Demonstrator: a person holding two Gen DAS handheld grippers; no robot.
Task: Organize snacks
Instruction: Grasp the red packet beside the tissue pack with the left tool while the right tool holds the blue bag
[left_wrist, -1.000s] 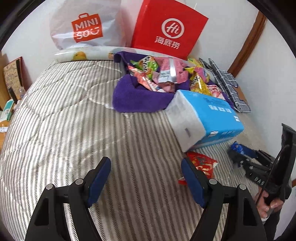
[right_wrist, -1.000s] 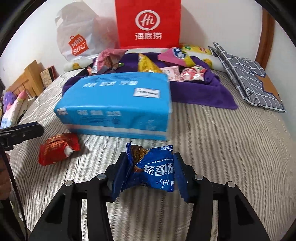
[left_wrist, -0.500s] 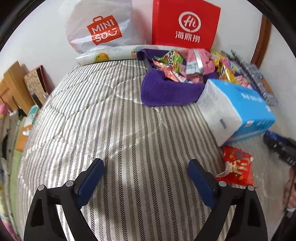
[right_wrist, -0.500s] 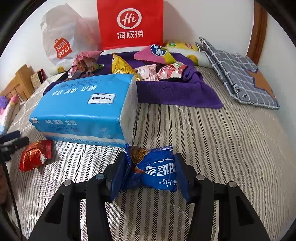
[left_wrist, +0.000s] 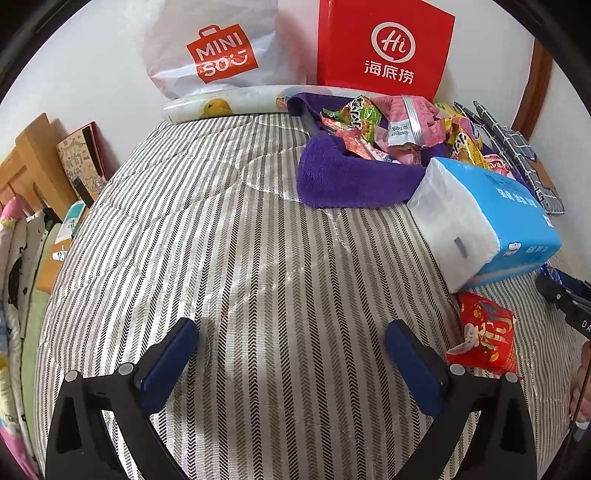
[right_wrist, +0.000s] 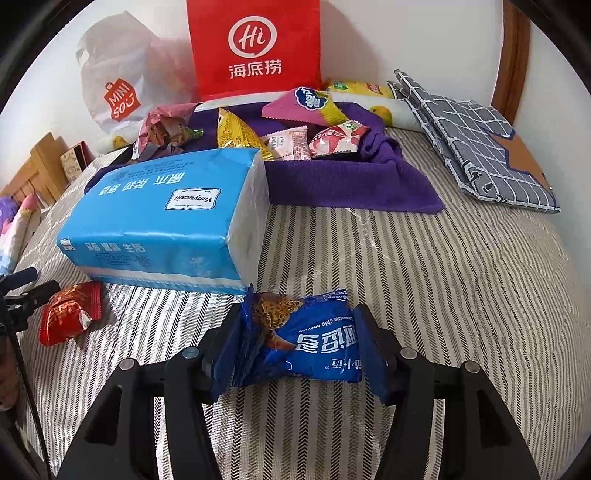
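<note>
Right tongs, just widening, bracket a blue chocolate chip cookie packet lying crosswise, torn end left; left tongs spread, empty.

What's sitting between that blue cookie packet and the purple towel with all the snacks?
In the right wrist view, only bare striped bedcover lies between the blue cookie packet and the purple towel; the blue tissue pack sits off to the left.

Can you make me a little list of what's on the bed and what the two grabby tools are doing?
surface: striped bed cover
left tool: wide open, empty, jaws just opened further
right tool: blue cookie packet between its jaws, which have just been opening
beside tissue pack: red snack packet
snack pile: on purple towel
</note>
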